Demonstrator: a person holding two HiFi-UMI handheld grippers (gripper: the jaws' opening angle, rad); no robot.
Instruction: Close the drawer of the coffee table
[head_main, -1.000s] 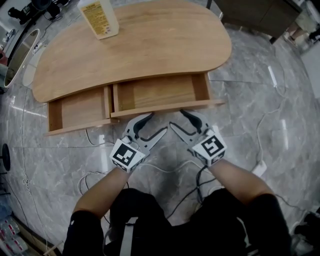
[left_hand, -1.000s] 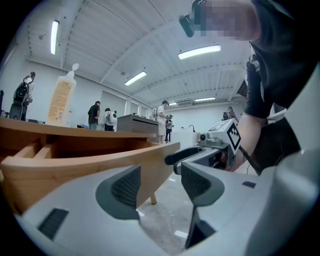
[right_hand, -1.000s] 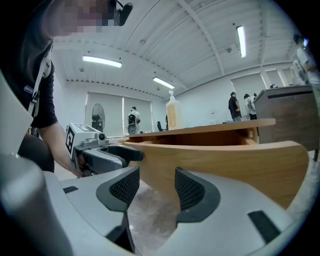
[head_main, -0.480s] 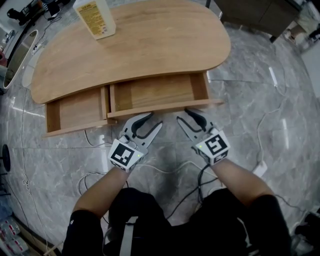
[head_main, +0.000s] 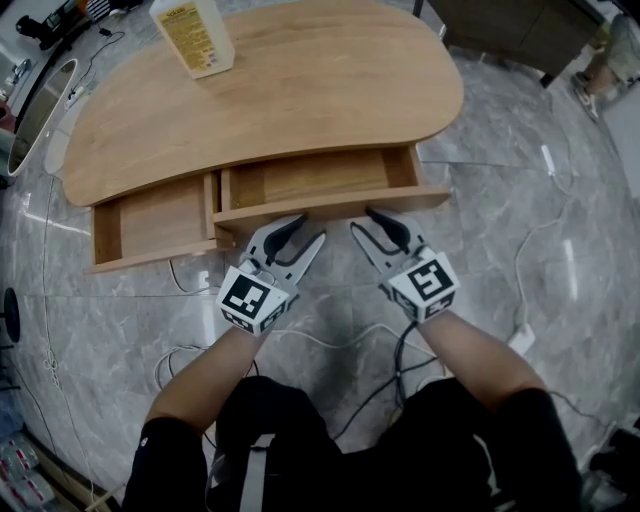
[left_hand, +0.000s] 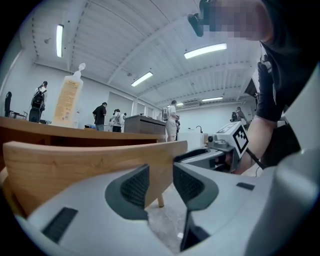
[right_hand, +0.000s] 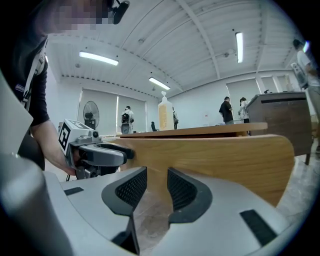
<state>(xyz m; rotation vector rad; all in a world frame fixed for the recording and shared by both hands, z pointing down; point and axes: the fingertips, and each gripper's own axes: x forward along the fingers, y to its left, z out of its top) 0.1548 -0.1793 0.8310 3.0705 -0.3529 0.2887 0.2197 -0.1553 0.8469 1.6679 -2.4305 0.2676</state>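
The kidney-shaped wooden coffee table (head_main: 270, 90) has two drawers pulled out toward me. The wider right drawer (head_main: 330, 204) shows its front board in the left gripper view (left_hand: 75, 165) and in the right gripper view (right_hand: 225, 160). My left gripper (head_main: 308, 230) (left_hand: 160, 182) has its tips at the left half of that front board. My right gripper (head_main: 362, 222) (right_hand: 156, 187) is at the middle of the board. Both pairs of jaws have just been closing and now stand narrowly apart with nothing between the pads. The left drawer (head_main: 150, 215) stands further out.
A tall plastic bottle with a yellow label (head_main: 192, 35) stands on the far left of the tabletop. Cables (head_main: 330, 335) trail over the marble floor below the grippers. People stand far off in the room (left_hand: 102, 117).
Both grippers' jaws have narrowed from wide open. The grippers moved forward against the right drawer's front, and that drawer has slid a little way into the table.
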